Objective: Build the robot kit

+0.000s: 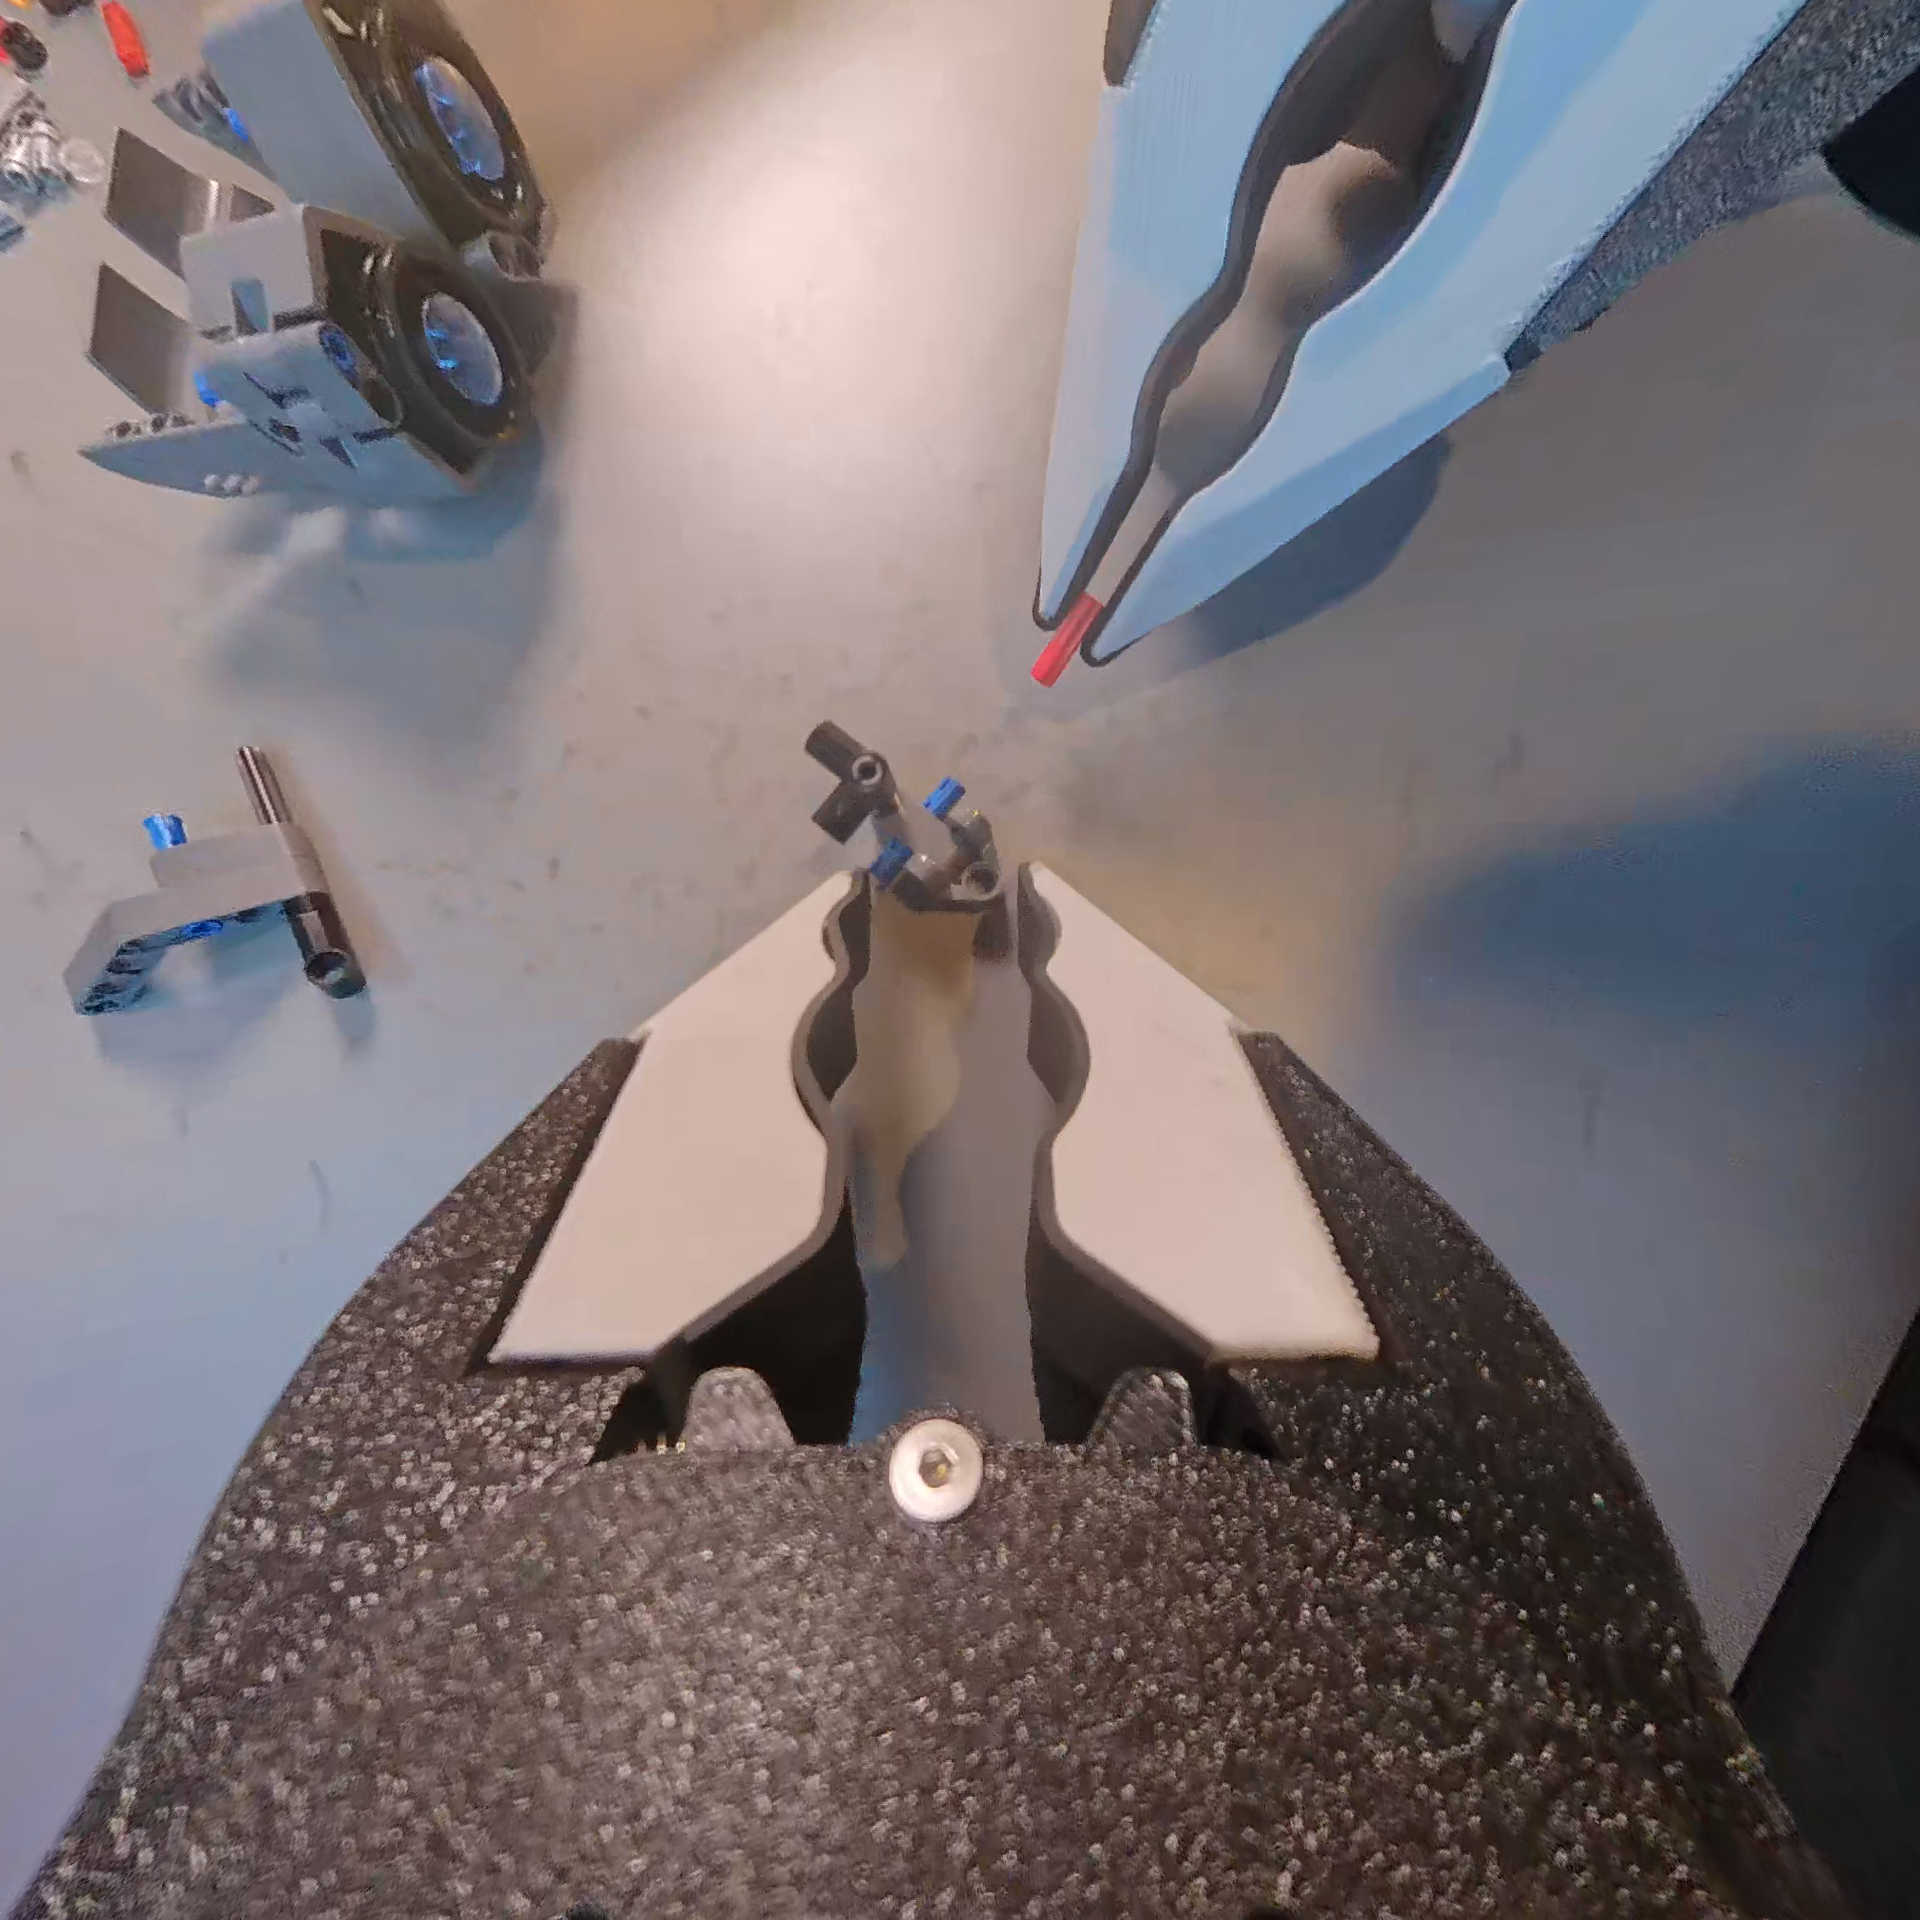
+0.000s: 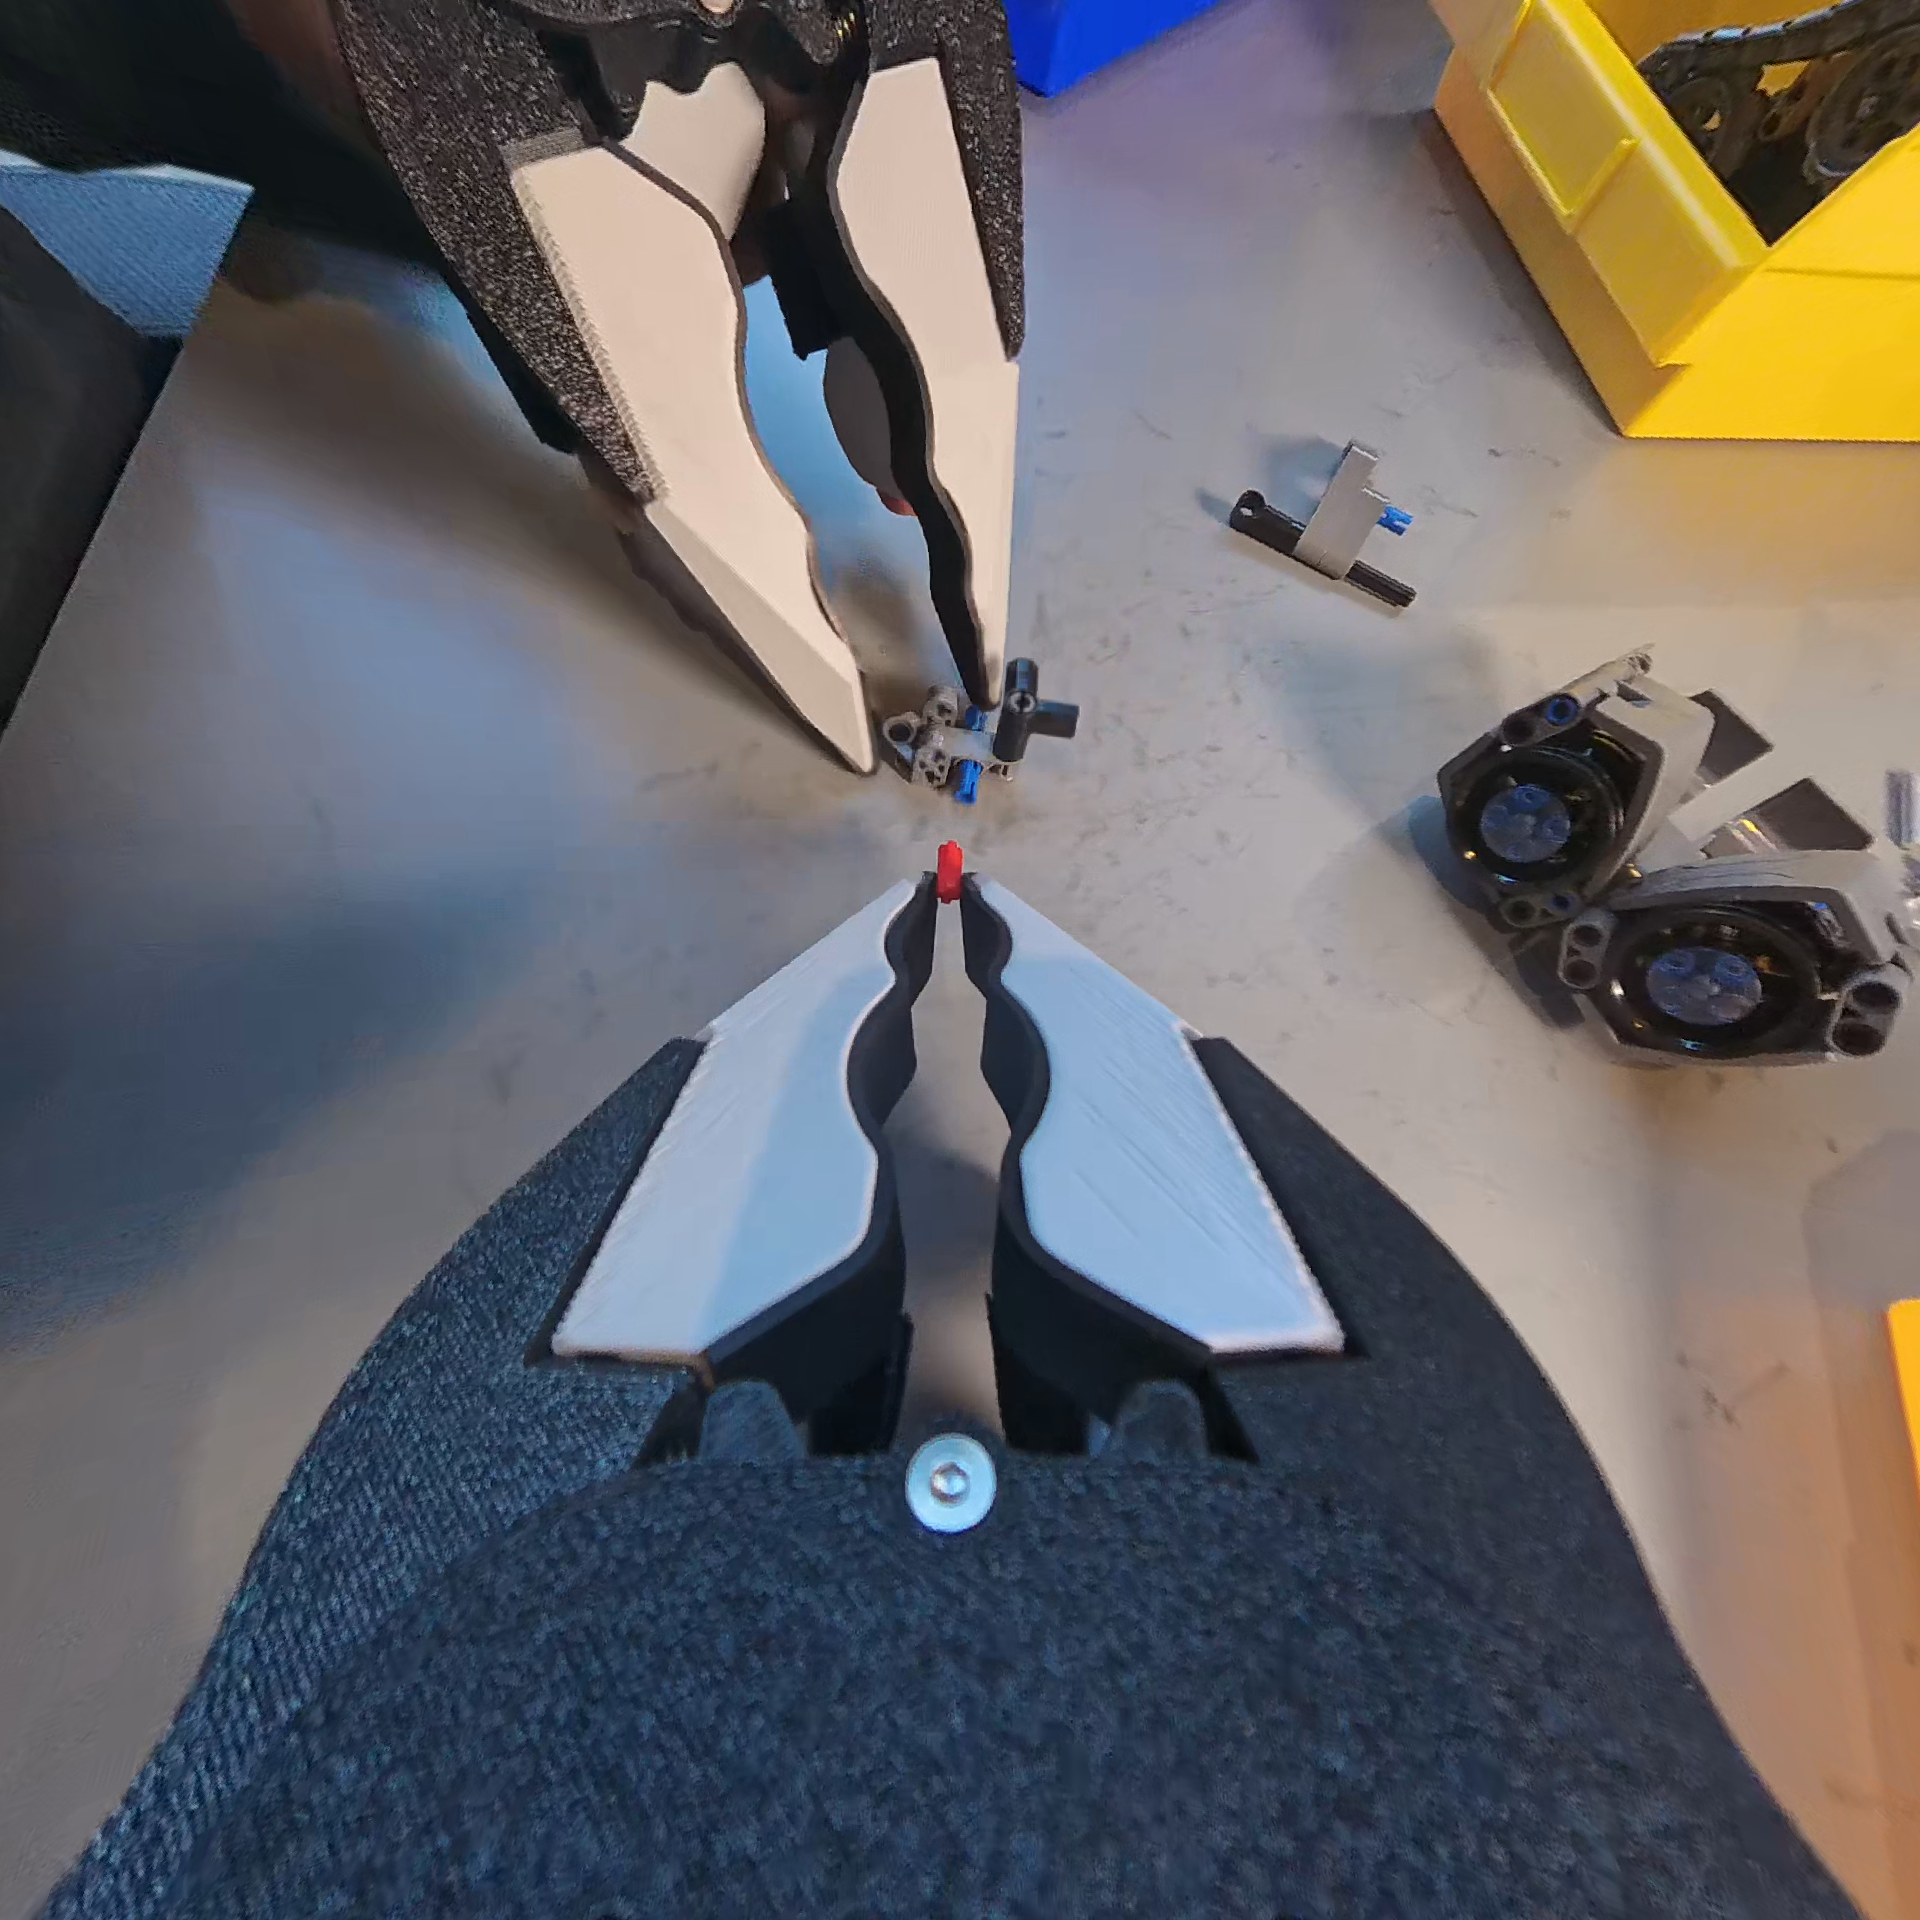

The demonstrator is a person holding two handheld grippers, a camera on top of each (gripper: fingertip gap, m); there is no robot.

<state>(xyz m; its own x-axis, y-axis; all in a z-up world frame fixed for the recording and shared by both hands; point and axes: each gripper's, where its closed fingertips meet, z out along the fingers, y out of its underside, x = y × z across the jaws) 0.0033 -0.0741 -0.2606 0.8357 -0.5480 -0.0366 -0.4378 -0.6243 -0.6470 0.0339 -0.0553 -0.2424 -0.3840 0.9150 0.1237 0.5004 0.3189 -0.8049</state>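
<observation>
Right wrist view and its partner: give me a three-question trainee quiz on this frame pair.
1. True or false: the right hand-held gripper pinches a red pin.
2. What does the left hand-held gripper straddle? A) small grey-and-black connector assembly B) yellow bin C) motor blocks
3. Fill in: the red pin is ____ the assembly: touching or apart?

Key: 1 true; 2 A; 3 apart.
</observation>
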